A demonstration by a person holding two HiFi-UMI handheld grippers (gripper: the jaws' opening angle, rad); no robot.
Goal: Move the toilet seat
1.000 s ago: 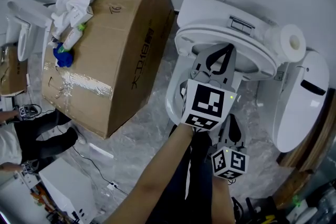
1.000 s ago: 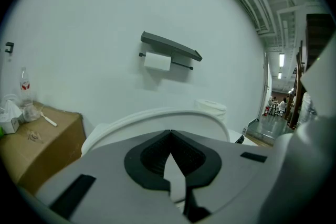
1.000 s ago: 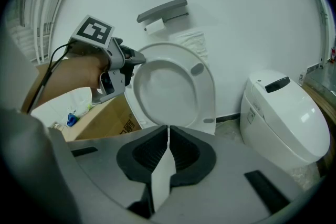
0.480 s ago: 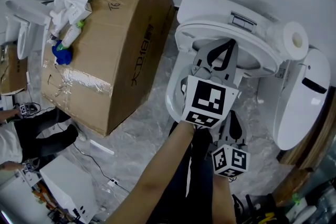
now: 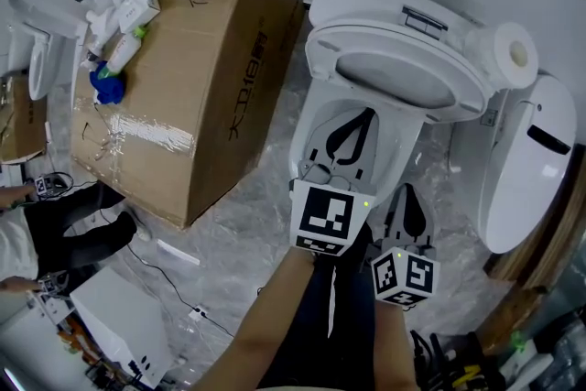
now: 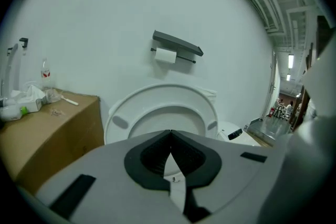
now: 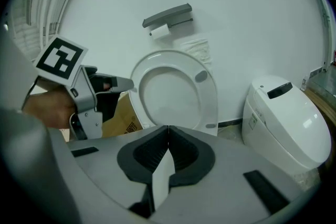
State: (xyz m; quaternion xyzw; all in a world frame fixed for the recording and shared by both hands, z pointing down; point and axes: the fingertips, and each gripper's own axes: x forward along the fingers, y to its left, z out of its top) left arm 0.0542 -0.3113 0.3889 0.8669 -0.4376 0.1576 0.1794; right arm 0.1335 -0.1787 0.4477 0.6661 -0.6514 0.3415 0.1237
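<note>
The toilet seat (image 5: 403,73) stands raised behind the bowl. Only the gripper views show the paper holder (image 6: 177,43) on the wall above it, and the left gripper (image 6: 170,135) and right gripper (image 7: 168,128) both closed, empty. A cardboard box (image 5: 211,59) sits beside the toilet, on a plastic-sheeted floor (image 5: 247,224)

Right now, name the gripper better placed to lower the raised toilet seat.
Left, probably. The left gripper sits above the bowl, jaws shut and empty, pointing at the upright toilet seat; the right gripper hangs further back.

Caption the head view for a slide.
Toilet seat stands raised; the left gripper and right gripper, both shut and empty, hover near the bowl.
</note>
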